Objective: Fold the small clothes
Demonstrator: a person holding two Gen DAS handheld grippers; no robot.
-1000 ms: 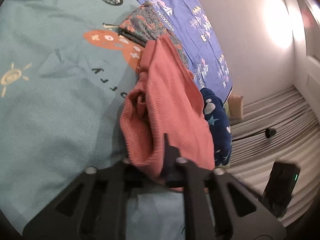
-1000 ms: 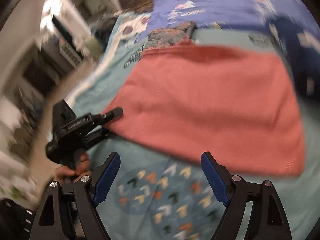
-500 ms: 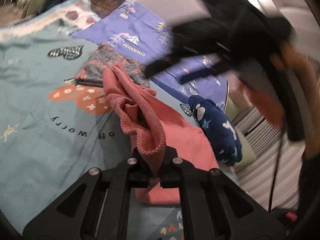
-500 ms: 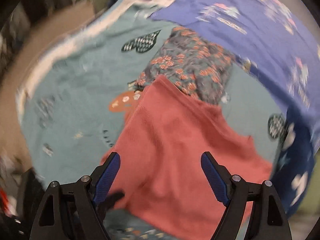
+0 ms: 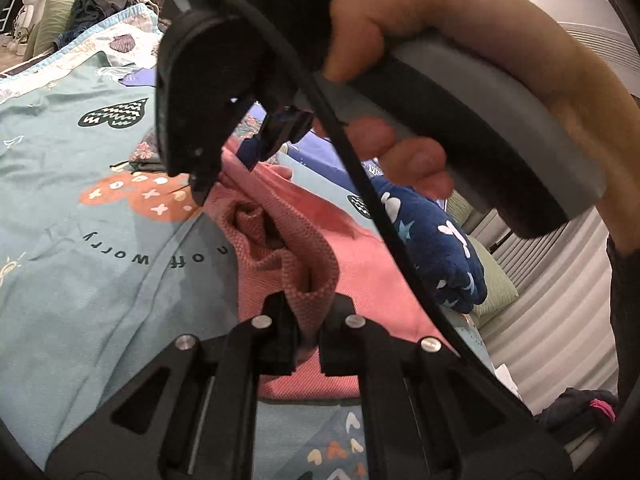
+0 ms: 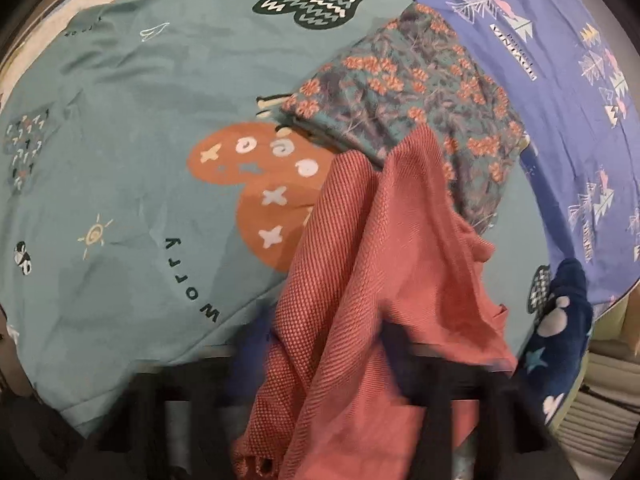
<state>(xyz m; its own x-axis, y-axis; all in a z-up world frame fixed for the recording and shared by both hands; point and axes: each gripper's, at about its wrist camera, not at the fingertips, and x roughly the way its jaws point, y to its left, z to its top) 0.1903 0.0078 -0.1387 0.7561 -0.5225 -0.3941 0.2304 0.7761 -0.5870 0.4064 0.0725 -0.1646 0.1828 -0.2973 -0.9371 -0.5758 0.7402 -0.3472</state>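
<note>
Between left gripper [image 5: 308,320] jaws — coral knit garment [image 5: 304,264] pinched; right gripper [image 6: 320,364] jaws closing around it.

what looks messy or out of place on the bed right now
The coral knit garment is bunched and twisted rather than flat. One gathered edge is clamped in the left gripper; the right gripper is closing on another edge. The floral folded garment lies neat, and nothing looks damaged.

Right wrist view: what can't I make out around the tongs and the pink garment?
- Right tongs: fingers motion-blurred and draped by the pink garment; closing, pad contact unclear.
- Floral garment: near edge hidden under the pink one.
- Left wrist view: the right tongs' body and the hand block the bedding behind.
</note>
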